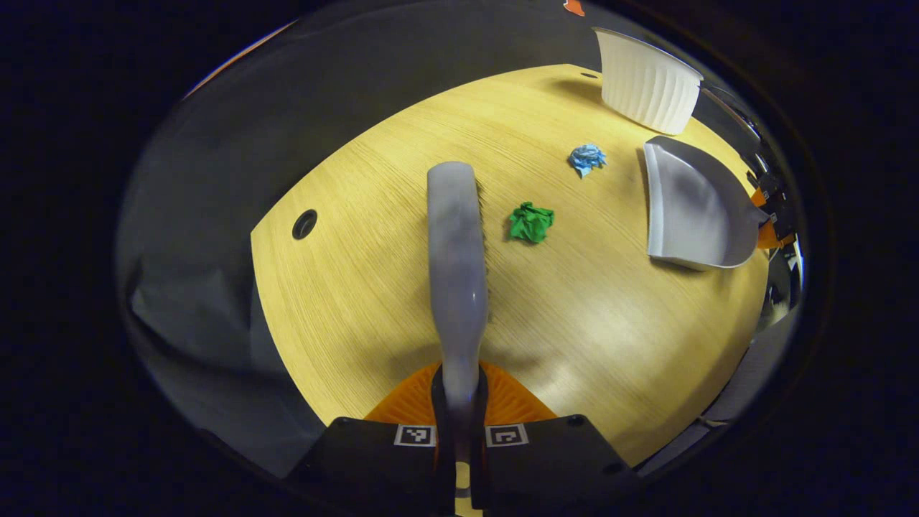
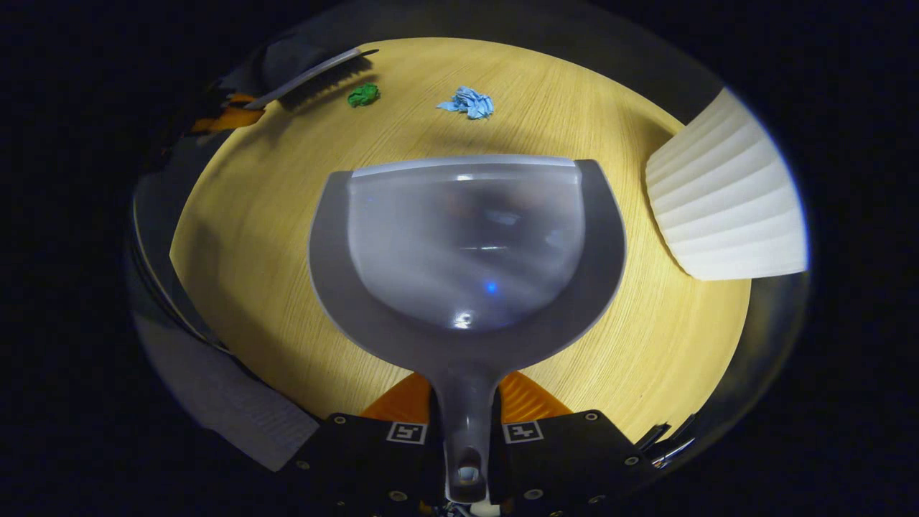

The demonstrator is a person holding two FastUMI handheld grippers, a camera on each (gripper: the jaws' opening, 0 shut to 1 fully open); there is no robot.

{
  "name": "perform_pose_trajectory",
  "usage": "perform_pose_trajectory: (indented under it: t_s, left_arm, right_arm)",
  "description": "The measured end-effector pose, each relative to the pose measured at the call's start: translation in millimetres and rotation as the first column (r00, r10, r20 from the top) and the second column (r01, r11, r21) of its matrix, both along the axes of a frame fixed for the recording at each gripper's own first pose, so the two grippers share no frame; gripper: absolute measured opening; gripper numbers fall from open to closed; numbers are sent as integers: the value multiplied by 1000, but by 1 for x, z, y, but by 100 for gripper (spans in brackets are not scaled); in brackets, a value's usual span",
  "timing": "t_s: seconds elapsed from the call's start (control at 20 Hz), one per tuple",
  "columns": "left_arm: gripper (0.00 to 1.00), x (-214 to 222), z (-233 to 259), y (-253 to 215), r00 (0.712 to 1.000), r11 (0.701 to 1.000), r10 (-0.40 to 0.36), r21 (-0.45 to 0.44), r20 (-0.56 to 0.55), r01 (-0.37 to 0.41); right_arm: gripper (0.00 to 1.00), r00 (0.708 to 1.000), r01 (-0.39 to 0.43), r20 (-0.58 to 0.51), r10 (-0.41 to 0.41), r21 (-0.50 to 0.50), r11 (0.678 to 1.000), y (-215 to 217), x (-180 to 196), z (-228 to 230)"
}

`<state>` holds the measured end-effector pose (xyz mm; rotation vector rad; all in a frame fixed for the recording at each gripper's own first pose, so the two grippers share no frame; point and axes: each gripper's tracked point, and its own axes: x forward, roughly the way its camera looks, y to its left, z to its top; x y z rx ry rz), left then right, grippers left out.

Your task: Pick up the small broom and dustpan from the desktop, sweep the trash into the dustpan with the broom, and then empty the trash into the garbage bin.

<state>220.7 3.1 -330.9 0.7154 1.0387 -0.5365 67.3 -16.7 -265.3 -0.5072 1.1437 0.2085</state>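
On desk [image 1: 359,301]: two paper wads [image 1: 531,222] [image 1: 587,158].

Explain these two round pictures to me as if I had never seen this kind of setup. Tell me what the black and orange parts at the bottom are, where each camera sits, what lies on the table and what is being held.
A person holds a two-finger gripper in each hand, and a fisheye camera rides on each, looking forward along its fingers. The black and orange parts are those fingers.

In the left gripper view, the left gripper is shut on the handle of a small grey broom, which reaches out over the wooden table. In the right gripper view, the right gripper is shut on the handle of a grey dustpan.

On the table lie a crumpled green paper ball and a crumpled blue paper ball, between broom and dustpan. The white ribbed garbage bin stands near the table's far edge, beside the dustpan.
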Motion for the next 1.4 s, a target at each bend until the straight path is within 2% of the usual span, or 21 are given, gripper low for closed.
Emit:
perform_pose_trajectory:
  t_s: [0.2, 0.4, 0.6, 0.85, 1.1, 1.4]
  left_arm:
    - [11, 25, -31, -26, 999, 999, -36, 28, -22, 37]
    - [11, 45, -46, -83, 995, 995, -101, 17, -11, 101]
    - [10, 42, -49, -136, 981, 981, -192, 6, -14, 192]
    - [11, 11, -56, -207, 963, 963, -261, -92, -65, 255]
    - [10, -24, -50, -237, 955, 952, -259, -202, -142, 228]
    - [11, -3, -38, -212, 979, 969, -179, -191, -95, 159]
  right_arm:
    - [24, 1000, -20, -10, 20, 0, 1000, 1, 4, 4]
    - [24, 999, -36, -12, 36, 0, 999, 3, 10, 5]
    - [24, 999, -47, -20, 47, 9, 999, 2, 15, 1]
    - [24, 998, -54, -19, 54, 16, 998, 0, 15, 1]
    - [24, 999, -42, 3, 42, 16, 999, 0, 13, 2]
    - [24, 999, -33, -2, 33, 34, 999, 0, 11, 1]
